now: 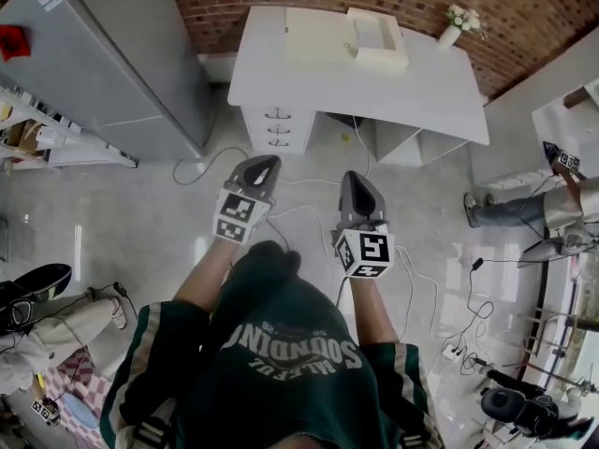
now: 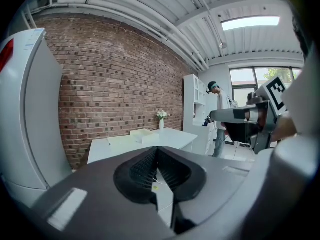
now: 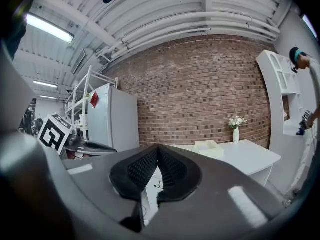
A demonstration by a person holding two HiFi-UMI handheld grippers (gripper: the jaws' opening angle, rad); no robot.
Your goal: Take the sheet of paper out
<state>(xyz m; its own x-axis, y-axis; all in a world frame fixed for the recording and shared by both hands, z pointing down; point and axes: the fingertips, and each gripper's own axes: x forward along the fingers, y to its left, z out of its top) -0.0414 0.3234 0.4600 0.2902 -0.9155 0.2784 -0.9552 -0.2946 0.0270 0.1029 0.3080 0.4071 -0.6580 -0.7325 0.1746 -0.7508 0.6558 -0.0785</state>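
A white desk (image 1: 440, 96) stands against the brick wall ahead. On it lies a cream open box (image 1: 379, 43) with a flat cream panel (image 1: 316, 34) beside it. I cannot make out a separate sheet of paper from here. My left gripper (image 1: 265, 164) and right gripper (image 1: 354, 178) are held side by side over the floor, well short of the desk, pointing at it. Both are shut with nothing between the pads. The left gripper view shows its own closed tips (image 2: 156, 150) and the box (image 2: 142, 134) far beyond. In the right gripper view its closed tips (image 3: 158, 149) sit below the box (image 3: 209, 146).
A grey fridge (image 1: 112, 64) stands left of the desk, with shelving (image 1: 37, 129) further left. A vase of flowers (image 1: 457, 24) sits on the desk's far right corner. Drawers (image 1: 278, 127) hang under its left side. Cables (image 1: 309, 213) trail over the floor. A person (image 1: 524, 209) stands at right.
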